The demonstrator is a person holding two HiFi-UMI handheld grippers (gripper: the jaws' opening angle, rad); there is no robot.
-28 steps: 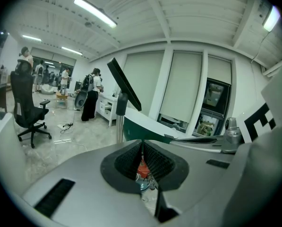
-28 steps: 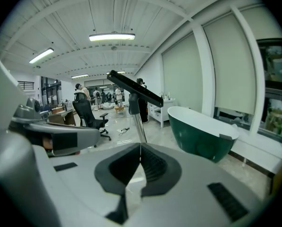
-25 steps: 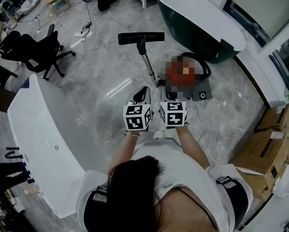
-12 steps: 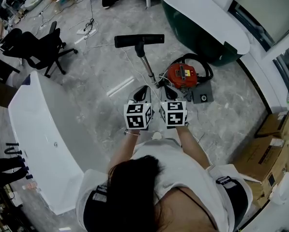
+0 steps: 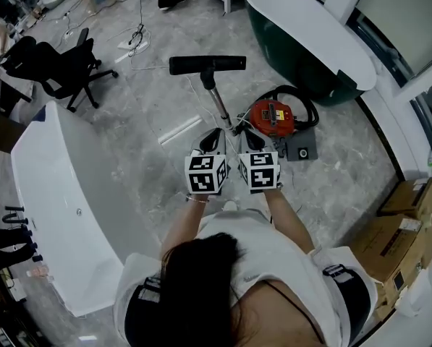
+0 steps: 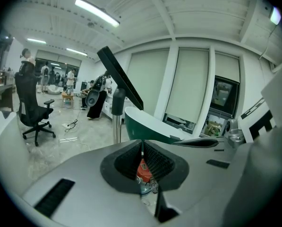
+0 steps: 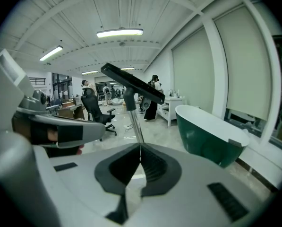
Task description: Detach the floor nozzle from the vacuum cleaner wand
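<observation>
While left tongs [image 6: 141, 148] and right tongs [image 7: 140, 148] are pressed together, a flat black floor nozzle [image 5: 207, 64] ends the slim metal wand [image 5: 220, 105] near a round red vacuum canister [image 5: 272, 114].

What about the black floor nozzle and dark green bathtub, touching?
Apart. The head view shows grey floor between the black floor nozzle and dark green bathtub.

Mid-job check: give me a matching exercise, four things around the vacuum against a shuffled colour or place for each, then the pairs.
Things:
1. floor nozzle
2. vacuum canister
3. bathtub by the windows
4. office chair

Descriptions:
A. dark green outside, white rim, upper right
B. black bar across the far end of the wand
C. black, on castors, upper left
D. red-orange, just right of the wand

Pairs: 1-B, 2-D, 3-A, 4-C
</observation>
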